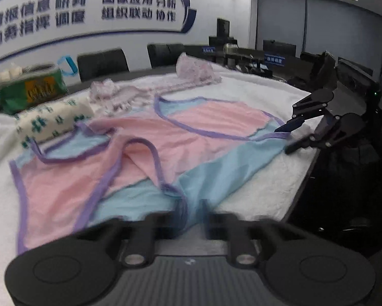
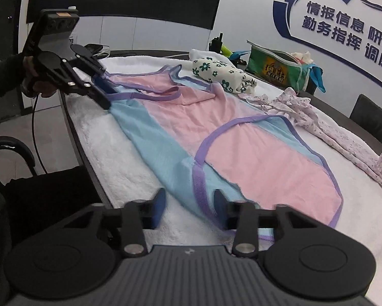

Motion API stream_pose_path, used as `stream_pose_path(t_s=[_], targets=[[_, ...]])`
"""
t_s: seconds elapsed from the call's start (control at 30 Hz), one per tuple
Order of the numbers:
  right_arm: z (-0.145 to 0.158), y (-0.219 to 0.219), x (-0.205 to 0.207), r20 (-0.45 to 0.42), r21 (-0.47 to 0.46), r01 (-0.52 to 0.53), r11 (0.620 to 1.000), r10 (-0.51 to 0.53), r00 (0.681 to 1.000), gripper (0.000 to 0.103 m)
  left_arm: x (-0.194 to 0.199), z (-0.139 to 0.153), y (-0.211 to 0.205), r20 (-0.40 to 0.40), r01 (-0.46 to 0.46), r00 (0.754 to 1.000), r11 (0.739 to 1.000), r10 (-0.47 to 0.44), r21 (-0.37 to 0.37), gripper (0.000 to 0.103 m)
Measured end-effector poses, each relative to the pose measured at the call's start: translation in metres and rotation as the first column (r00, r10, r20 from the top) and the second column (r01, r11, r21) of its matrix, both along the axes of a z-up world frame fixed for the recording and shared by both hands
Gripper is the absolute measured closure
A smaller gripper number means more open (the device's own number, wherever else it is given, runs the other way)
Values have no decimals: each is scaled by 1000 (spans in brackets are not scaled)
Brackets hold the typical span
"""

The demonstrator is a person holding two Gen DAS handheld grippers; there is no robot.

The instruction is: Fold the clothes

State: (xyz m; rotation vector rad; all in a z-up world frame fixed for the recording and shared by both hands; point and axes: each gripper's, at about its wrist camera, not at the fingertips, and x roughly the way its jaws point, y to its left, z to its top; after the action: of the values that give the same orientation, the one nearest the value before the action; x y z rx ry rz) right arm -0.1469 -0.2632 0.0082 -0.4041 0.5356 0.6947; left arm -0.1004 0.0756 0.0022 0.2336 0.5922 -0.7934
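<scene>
Left gripper point(image 2: 102, 94) pinching one corner of the one pink-and-blue garment point(image 2: 216, 132), right gripper point(image 2: 188, 204) straddling its purple-edged near corner, jaws apart, garment lying ahead on the white towel point(image 2: 109, 153) covering the desk, two other garments and one green bag point(image 2: 275, 68) sitting beyond.

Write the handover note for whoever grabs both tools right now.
Left tool: shut on the near blue edge of the pink and blue garment.
Right tool: jaws part-closed around the purple-trimmed strap at the other end, pads not visibly pressing yet.
Garment lies spread lengthwise on the white towel, rumpled near the left tool. Floral folded piece, pale pink printed garment and green bag sit beyond it.
Done: both ends reached.
Left: finish the right grip, then every fold.
</scene>
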Motion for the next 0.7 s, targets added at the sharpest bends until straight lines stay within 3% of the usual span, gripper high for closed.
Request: stream_pose_path(t_s=[0.03,0.1,0.17,0.43,0.7], targets=[[0,-2,1,-6,12,5,1000,-5,1000,74,-1,0,2,-9,-3,1000,1000,3,-14,100],[-1,-7,4,-26,33,17,999,-16,1000,96,-4,1,10,-34,-2,999,998,0,-58,102],[-1,-9,5,-33,37,41,998,-40,999,101,-4,2,16,-52,-6,999,995,1,-97,103],[10,-16,-1,-32,78,43,996,-41,999,102,-17,9,21,-47,44,998,988,-51,-151,103],[5,-16,8,-48,60,42,997,-39,998,102,0,14,26,-69,-4,998,988,-7,-153,103]])
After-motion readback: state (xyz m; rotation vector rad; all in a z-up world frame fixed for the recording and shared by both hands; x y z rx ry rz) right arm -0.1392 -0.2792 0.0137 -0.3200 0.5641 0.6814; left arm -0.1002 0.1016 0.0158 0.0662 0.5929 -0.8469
